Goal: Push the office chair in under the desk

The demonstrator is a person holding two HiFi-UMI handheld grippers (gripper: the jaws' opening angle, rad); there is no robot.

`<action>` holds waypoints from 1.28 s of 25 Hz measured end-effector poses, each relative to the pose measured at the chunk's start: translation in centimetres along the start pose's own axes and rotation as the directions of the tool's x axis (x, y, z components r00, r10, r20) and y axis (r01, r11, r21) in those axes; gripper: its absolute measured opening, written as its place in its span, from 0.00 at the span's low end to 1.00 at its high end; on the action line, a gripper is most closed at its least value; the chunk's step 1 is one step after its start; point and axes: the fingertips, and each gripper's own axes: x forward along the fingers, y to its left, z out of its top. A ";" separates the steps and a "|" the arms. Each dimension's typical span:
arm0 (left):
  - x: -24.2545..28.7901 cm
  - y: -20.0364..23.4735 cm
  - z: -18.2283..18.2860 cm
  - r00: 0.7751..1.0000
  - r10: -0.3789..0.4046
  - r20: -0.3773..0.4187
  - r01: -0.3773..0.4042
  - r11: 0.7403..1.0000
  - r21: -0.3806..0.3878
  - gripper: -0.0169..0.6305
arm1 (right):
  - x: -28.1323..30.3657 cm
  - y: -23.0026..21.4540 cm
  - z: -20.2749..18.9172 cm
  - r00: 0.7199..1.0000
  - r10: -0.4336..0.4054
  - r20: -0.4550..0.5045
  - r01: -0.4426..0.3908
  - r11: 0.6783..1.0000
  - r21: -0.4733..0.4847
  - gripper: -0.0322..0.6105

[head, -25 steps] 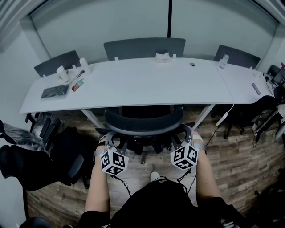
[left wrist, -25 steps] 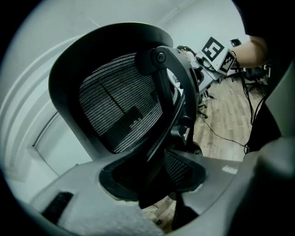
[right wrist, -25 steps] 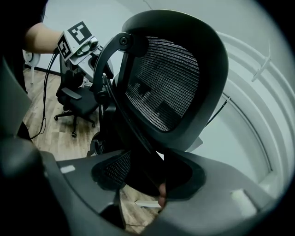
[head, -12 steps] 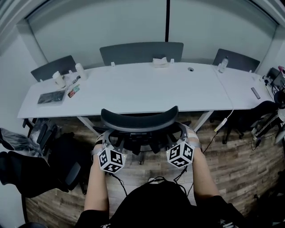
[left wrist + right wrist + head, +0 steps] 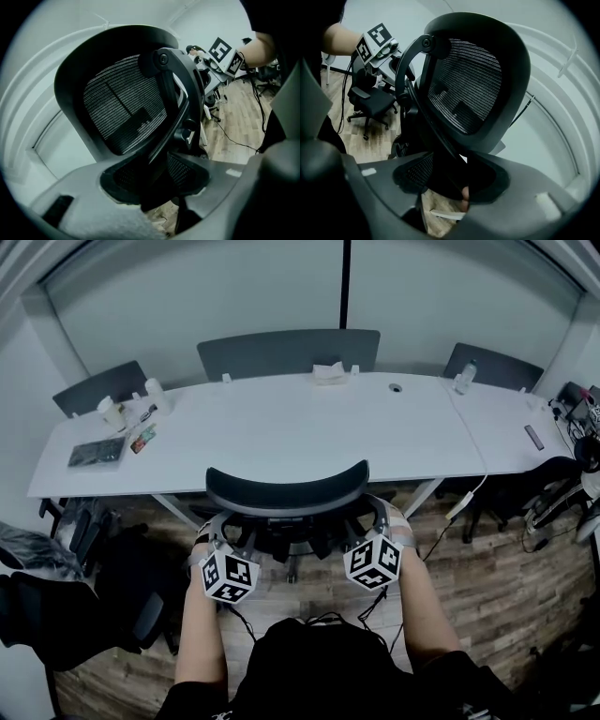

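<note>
Office chair point(image 5: 286, 495) rolled nearer the desk point(image 5: 281, 432); left claw point(image 5: 228, 538) and right claw point(image 5: 372, 529) pinch it.

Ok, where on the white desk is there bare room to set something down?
The long white desk is bare across its middle, between the white tissue box at the far edge and the black mesh office chair. Its left end is crowded: dark flat pad, white cup, white bottle. The right end holds a dark slim bar.

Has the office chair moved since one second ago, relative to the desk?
Yes. The office chair has rolled forward toward the desk; its backrest top now overlaps the desk's front edge.
</note>
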 end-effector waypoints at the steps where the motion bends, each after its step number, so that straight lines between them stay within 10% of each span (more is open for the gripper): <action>1: 0.2 0.1 0.0 1.000 -0.005 0.002 0.005 1.000 0.001 0.31 | 0.2 -0.1 0.0 1.000 0.000 -0.003 0.000 1.000 0.003 0.39; 20: 1.4 1.0 0.6 0.997 -0.044 0.068 0.049 0.996 -0.070 0.31 | 1.3 -1.2 0.2 1.000 -0.030 -0.007 0.031 1.000 0.005 0.39; 23: -0.6 1.2 2.5 0.974 -0.064 0.216 0.132 0.938 -0.319 0.33 | -0.9 -2.0 1.0 0.992 -0.079 0.099 0.055 0.973 0.226 0.39; 26: -1.9 2.4 2.6 0.962 -0.017 0.272 0.171 0.814 -0.555 0.07 | -3.6 -3.3 2.3 0.963 -0.169 0.209 0.062 0.895 0.442 0.16; 32: -2.8 3.3 3.7 0.968 0.048 0.244 0.133 0.730 -0.671 0.04 | -5.8 -5.1 3.2 0.927 -0.271 0.259 0.007 0.704 0.710 0.06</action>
